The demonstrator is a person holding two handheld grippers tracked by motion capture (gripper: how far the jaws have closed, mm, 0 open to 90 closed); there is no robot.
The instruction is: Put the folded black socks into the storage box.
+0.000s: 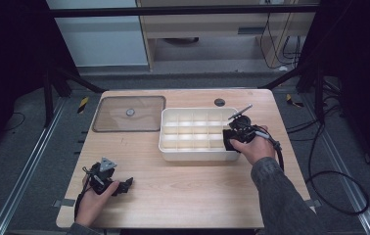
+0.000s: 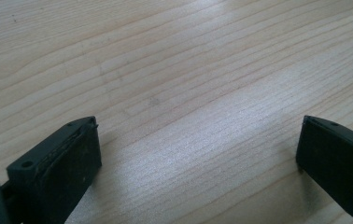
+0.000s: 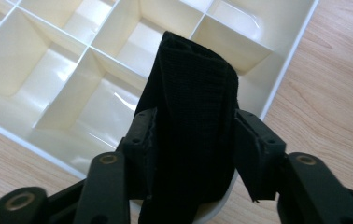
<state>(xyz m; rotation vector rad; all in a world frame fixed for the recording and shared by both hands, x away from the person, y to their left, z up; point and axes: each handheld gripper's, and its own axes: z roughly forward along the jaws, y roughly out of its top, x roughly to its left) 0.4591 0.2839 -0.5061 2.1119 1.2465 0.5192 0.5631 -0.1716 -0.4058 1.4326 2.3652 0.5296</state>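
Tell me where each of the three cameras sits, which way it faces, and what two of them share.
High view: above the person's side, looking forward and down on the table; forearms, left gripper, right gripper.
Left gripper view: rides the left gripper, facing bare wood; jaws apart.
Right gripper view: rides the right gripper, facing down; jaws clamp black fabric.
Shared: divided tray.

The lid (image 1: 129, 113) lies flat on the table (image 1: 183, 191), just left of the divided tray (image 1: 193, 152).
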